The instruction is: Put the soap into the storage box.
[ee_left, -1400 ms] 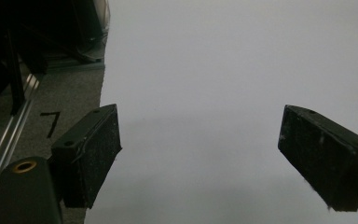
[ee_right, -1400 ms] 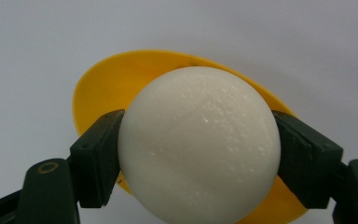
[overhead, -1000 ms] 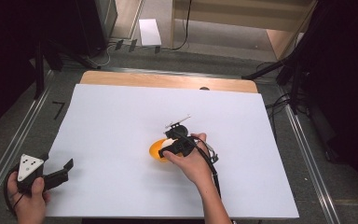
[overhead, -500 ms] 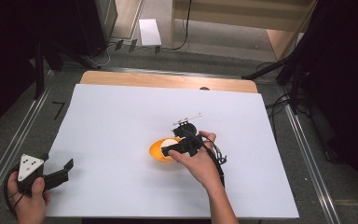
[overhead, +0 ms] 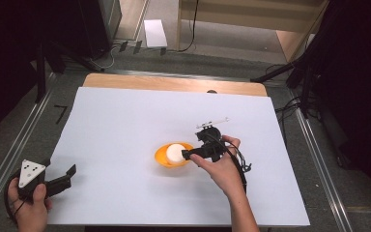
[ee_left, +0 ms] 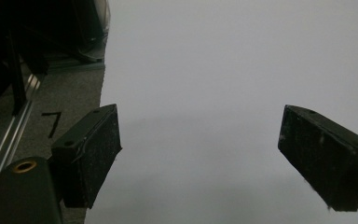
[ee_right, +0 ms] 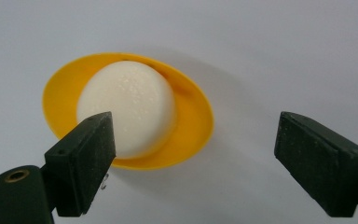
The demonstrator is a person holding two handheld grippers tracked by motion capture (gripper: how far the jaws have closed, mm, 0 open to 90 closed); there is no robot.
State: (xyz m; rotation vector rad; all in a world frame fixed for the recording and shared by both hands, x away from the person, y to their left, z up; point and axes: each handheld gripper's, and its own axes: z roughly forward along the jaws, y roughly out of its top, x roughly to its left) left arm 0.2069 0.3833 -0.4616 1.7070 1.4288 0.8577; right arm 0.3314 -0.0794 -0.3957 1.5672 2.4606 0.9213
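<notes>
A small orange bowl (overhead: 162,159) (ee_right: 193,126) sits near the middle of the white sheet (overhead: 125,125). A round white piece (overhead: 175,152) (ee_right: 128,109) lies inside it. My right gripper (overhead: 187,154) (ee_right: 193,163) hovers just right of the bowl, open, its jaws wide apart with nothing between them; the white piece lies ahead of the left jaw. My left gripper (overhead: 63,176) (ee_left: 200,158) rests at the sheet's near left corner, open and empty, far from the bowl.
The sheet covers a wooden table whose far edge (overhead: 174,83) shows beyond it. Metal rails (overhead: 319,159) run along both sides. A white box (overhead: 154,33) and cables lie on the floor behind. A small dark mark (ee_left: 52,123) sits on the grey surface left of the sheet.
My right gripper has drawn back to the right, away from the bowl, uncovering the white piece inside it. The left gripper has stayed still.
</notes>
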